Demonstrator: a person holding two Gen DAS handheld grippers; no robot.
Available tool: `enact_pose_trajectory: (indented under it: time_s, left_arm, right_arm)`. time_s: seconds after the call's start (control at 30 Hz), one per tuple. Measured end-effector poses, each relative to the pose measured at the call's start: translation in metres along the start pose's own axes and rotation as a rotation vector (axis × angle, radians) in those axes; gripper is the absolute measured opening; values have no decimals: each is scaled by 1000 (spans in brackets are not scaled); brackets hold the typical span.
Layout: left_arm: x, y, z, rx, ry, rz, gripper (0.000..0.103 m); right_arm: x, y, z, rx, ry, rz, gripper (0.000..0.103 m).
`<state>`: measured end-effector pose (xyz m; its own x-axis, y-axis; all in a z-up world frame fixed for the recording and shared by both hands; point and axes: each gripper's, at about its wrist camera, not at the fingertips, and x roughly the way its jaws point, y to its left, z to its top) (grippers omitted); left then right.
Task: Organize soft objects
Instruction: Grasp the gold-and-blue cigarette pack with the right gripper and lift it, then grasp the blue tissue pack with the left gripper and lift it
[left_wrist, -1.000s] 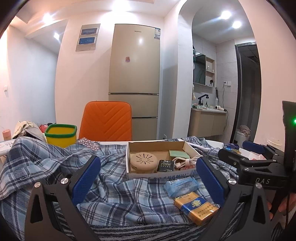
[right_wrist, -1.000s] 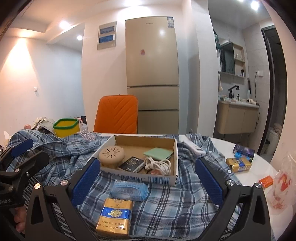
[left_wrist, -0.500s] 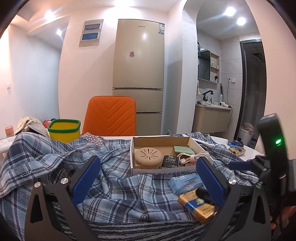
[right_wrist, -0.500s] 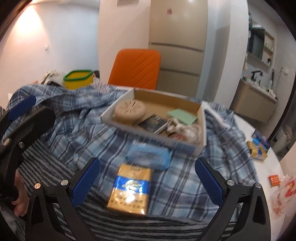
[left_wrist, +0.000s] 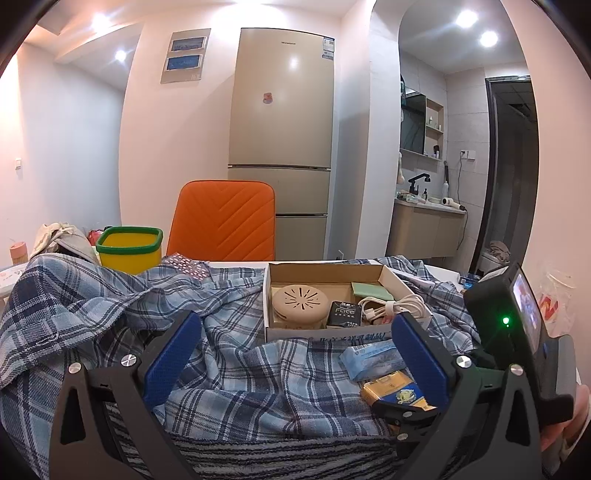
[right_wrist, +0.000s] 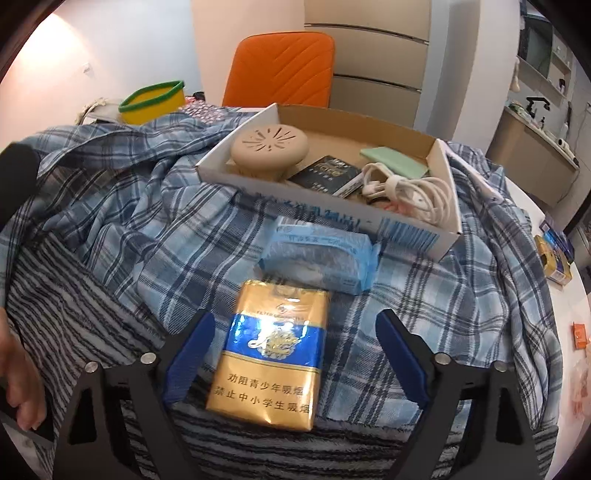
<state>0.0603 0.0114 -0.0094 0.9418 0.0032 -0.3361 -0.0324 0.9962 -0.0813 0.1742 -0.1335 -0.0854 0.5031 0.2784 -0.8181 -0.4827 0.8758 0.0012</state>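
Note:
A blue plaid shirt (left_wrist: 240, 354) (right_wrist: 155, 206) is spread crumpled over the table, with a grey striped towel (right_wrist: 70, 306) (left_wrist: 280, 454) at the near edge. A gold and blue cigarette pack (right_wrist: 271, 347) (left_wrist: 395, 387) and a blue tissue pack (right_wrist: 321, 254) (left_wrist: 369, 358) lie on the shirt. My right gripper (right_wrist: 291, 354) is open, low over the cigarette pack, one finger on each side, not touching. My left gripper (left_wrist: 291, 354) is open and empty above the shirt.
An open cardboard box (right_wrist: 443, 236) (left_wrist: 384, 273) on the shirt holds a beige round vented object (right_wrist: 269, 147), a dark packet (right_wrist: 325, 173), a white cable (right_wrist: 410, 192) and a green pad. A yellow bin (left_wrist: 129, 251) and orange chair (left_wrist: 225, 218) stand behind. Small boxes (right_wrist: 554, 258) lie at right.
My right gripper has dropped and moved forward, from level with the table to low over the cigarette pack, which now lies between its fingers. The left gripper has lifted slightly.

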Motion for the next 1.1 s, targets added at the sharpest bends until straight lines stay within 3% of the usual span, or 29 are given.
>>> enact_pose_trajectory:
  time_s: [0.13,0.33,0.47,0.63,0.87,1.1]
  left_arm:
    - [3,2,0,-7,7,2,103]
    - [3,3,-1,-3,13,4,103]
    - [3,2,-1,-2,14,7,103]
    - [8,-2,2,23,47,8,103]
    - [8,-31,15,103,51,6,103]
    - [42,-66,38,94,163,-9,103]
  right_arm:
    - [2,4,0,-19,12,-12,83]
    - [6,3,-1,-19,40,-16,64]
    - [5,4,-2,-27,33,-31,60]
    - [-24,-9,-1,24,-83,-37,59]
    - [-65,-51,9,69,-270,-197,59]
    - [-69,-79,5,138,-372,-289,59]
